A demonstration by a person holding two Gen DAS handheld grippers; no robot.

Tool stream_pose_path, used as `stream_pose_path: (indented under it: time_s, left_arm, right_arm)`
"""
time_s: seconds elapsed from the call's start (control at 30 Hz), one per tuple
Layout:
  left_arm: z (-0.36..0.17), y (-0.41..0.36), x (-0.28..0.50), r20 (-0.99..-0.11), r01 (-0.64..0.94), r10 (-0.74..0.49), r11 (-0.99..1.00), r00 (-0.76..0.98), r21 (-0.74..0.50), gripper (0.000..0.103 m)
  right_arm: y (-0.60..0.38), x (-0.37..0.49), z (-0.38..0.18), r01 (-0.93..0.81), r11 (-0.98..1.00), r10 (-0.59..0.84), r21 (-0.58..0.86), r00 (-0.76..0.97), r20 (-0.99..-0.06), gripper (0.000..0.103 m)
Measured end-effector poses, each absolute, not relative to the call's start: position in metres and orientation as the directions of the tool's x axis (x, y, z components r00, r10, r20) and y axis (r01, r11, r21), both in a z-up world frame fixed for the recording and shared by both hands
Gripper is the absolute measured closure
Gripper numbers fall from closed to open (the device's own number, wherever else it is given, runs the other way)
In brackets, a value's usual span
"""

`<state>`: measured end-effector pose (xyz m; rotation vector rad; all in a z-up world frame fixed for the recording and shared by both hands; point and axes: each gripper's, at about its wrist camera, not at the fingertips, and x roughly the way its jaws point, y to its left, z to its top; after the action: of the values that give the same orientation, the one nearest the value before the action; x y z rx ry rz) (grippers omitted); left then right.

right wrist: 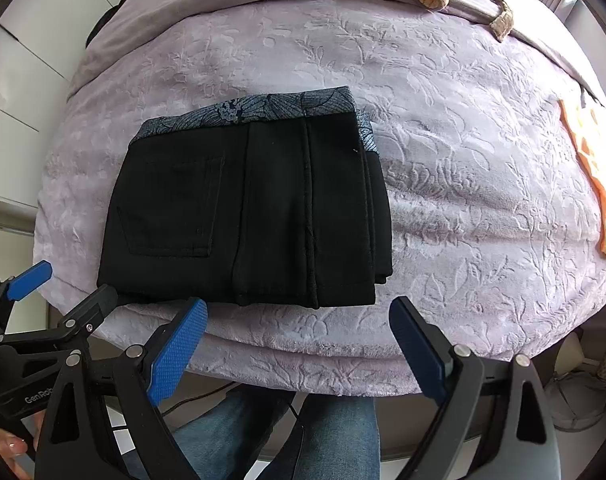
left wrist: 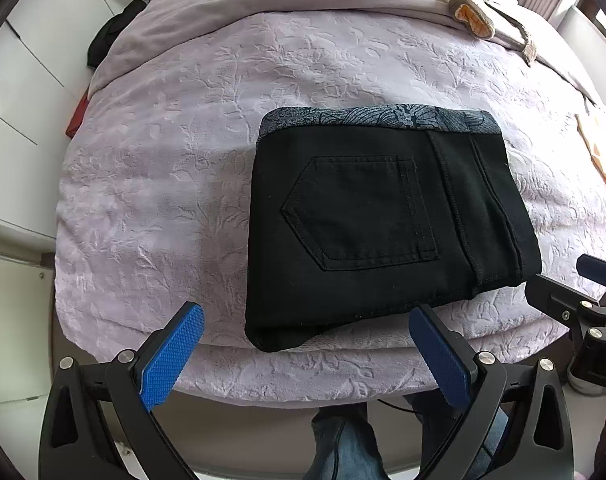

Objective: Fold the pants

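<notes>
Near the bed's front edge, left wrist view: black pants (left wrist: 387, 224) lie folded compactly on the lilac blanket (left wrist: 163, 184); left gripper (left wrist: 307, 344) gapes empty. Right wrist view: right gripper (right wrist: 299, 340) also spread, holding nothing; square any uneven layers gently.

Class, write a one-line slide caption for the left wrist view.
Folded black pants with patterned grey waistband lie on the embossed lilac blanket; the left gripper, jaws open, hovers at the bed's edge.
</notes>
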<state>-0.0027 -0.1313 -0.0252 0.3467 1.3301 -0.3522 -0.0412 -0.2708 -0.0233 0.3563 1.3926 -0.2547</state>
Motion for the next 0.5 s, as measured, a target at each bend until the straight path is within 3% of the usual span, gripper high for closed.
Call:
stream_pose_path:
  time_s: [0.5]
  left_arm:
    - [-0.0254, -0.1324, -0.0031, -0.979, 0.438, -0.044, 0.898, 0.200, 0.049, 0.000]
  right_arm:
    - [-0.2723, -0.0427, -0.0240, 0.386, 0.917, 0.035, 0.096, 0.162, -0.986, 0.009]
